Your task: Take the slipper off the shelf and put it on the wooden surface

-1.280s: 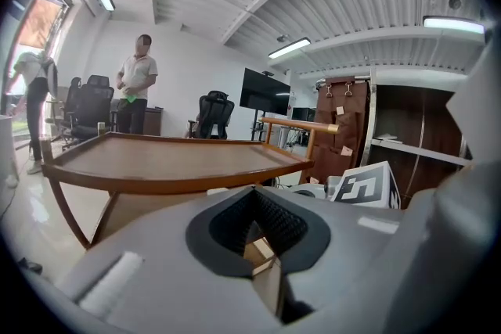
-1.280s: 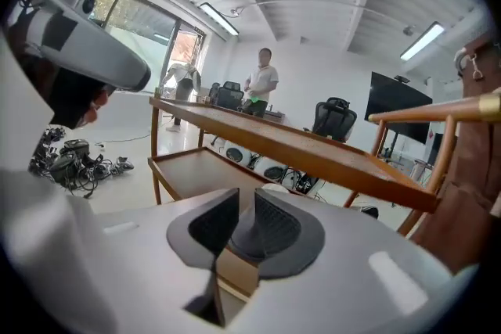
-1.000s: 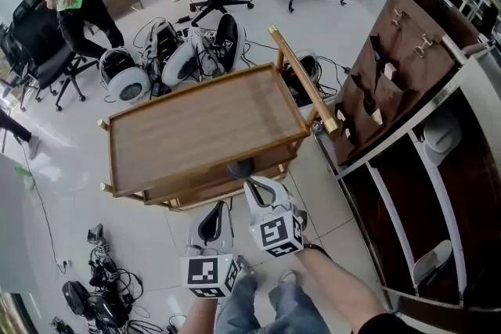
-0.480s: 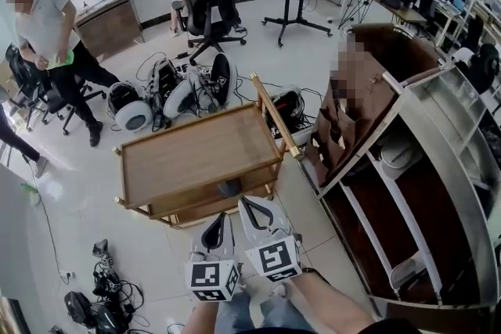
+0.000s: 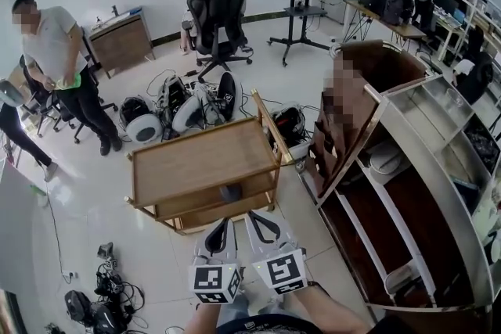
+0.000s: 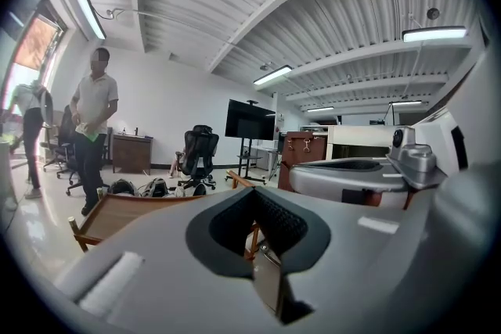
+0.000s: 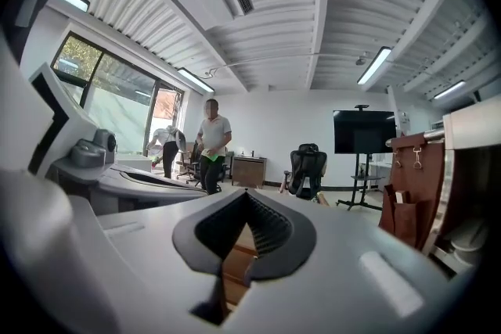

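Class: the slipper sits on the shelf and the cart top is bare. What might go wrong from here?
1. The left claw and right claw are both shut and empty; reaching in unopened may push the slipper deeper into the shelf.
2. The slipper's slot looks narrow, so a claw might strike the shelf's walls.
3. Cables on the floor near the wooden cart are a trip hazard.

Small dark grey slipper (image 5: 230, 192) noted at frame centre, laid on the lower tier of a light wooden two-tier cart (image 5: 200, 160), close to that tier's near edge; its detail is too small to be made out. A tall brown, white-framed shelf unit (image 5: 438, 192) is seen at frame right. A pale grey slipper (image 5: 385, 159) is held in its upper compartment, and a second pale slipper (image 5: 407, 276) lower down.
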The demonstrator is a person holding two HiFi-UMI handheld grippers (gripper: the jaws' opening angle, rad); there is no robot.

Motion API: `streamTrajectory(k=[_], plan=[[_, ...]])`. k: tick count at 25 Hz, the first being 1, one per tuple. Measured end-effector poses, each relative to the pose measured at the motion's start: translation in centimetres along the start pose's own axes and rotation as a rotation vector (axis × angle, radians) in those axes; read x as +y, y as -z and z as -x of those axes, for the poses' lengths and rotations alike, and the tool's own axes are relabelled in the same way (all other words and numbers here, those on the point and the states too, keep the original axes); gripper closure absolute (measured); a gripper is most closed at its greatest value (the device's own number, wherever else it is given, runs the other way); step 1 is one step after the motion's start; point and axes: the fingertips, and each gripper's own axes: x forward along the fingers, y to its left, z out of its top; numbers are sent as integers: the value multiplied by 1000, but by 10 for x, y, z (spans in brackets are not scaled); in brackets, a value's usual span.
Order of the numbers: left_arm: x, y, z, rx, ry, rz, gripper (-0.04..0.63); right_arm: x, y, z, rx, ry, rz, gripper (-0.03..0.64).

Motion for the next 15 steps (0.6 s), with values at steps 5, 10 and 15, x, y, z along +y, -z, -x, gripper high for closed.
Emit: streamTrajectory(k=[5,10,15], plan=[[-15,-1,10,-12,-3,-9,590,-4,0,17,-9,0,-18,617],[-33,-3,14,-20,5,-30,589,-4,0,26,-20,-13,-17,617],[-45,3,18,-21,-1,-27,589,-7,3,39,-22,-16,-23,617]])
